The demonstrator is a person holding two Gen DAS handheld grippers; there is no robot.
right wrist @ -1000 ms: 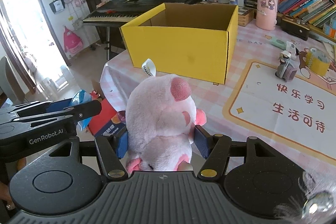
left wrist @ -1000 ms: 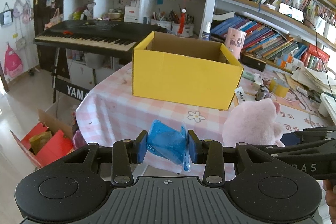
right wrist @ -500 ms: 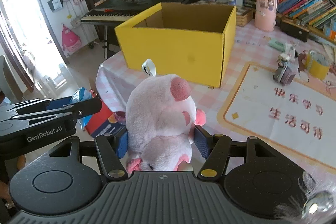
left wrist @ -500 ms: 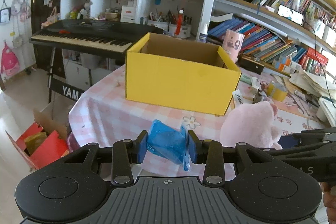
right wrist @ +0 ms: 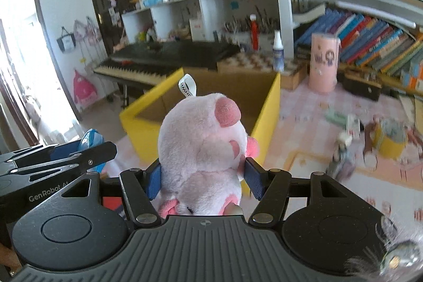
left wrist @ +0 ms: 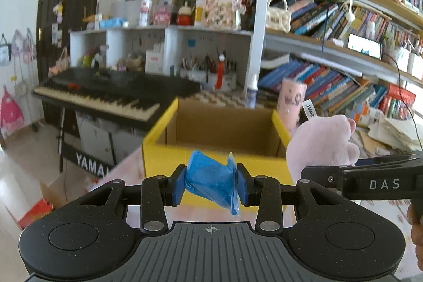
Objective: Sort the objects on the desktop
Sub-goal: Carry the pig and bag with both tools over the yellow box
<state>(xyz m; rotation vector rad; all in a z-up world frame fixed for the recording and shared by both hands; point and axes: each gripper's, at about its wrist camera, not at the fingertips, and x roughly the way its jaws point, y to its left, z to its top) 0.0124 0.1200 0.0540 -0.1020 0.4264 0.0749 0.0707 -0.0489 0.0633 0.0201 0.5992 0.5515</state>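
My left gripper (left wrist: pixel 211 183) is shut on a crumpled blue plastic packet (left wrist: pixel 211 181), held in the air just in front of the open yellow cardboard box (left wrist: pixel 219 134). My right gripper (right wrist: pixel 202 177) is shut on a pink plush pig (right wrist: pixel 203 147), also held up near the box (right wrist: pixel 264 110). The two grippers are side by side: the pig (left wrist: pixel 322 144) shows to the right in the left wrist view, and the blue packet (right wrist: pixel 90 139) shows to the left in the right wrist view. The box looks empty where its inside shows.
The box stands on a pink checked tablecloth (right wrist: pixel 304 118). A pink cup (right wrist: pixel 323 62), a yellow holder (right wrist: pixel 388 142) and small toys (right wrist: pixel 343 149) sit to the right. A black keyboard (left wrist: pixel 105 94) stands behind left. Bookshelves (left wrist: pixel 330 86) line the back.
Both grippers have risen and moved toward the box, so its open top now shows from above. Both still hold their objects.
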